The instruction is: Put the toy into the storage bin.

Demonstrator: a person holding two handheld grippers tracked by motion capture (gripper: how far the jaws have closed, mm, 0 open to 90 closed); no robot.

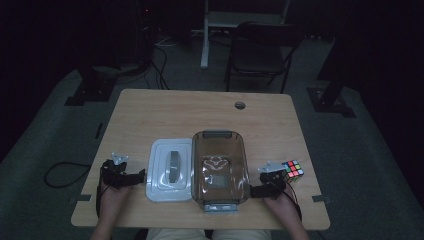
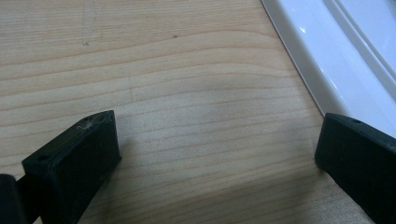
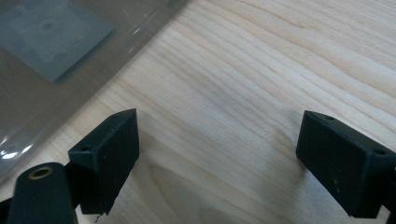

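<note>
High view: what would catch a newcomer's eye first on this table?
The clear brown-tinted container stands open at the middle of the near edge of the wooden table, with its white lid lying flat just left of it. A colourful puzzle cube sits at the right, beside the right tongs. Both the right and the left tongs rest open on the table, flanking container and lid, holding nothing.
</note>
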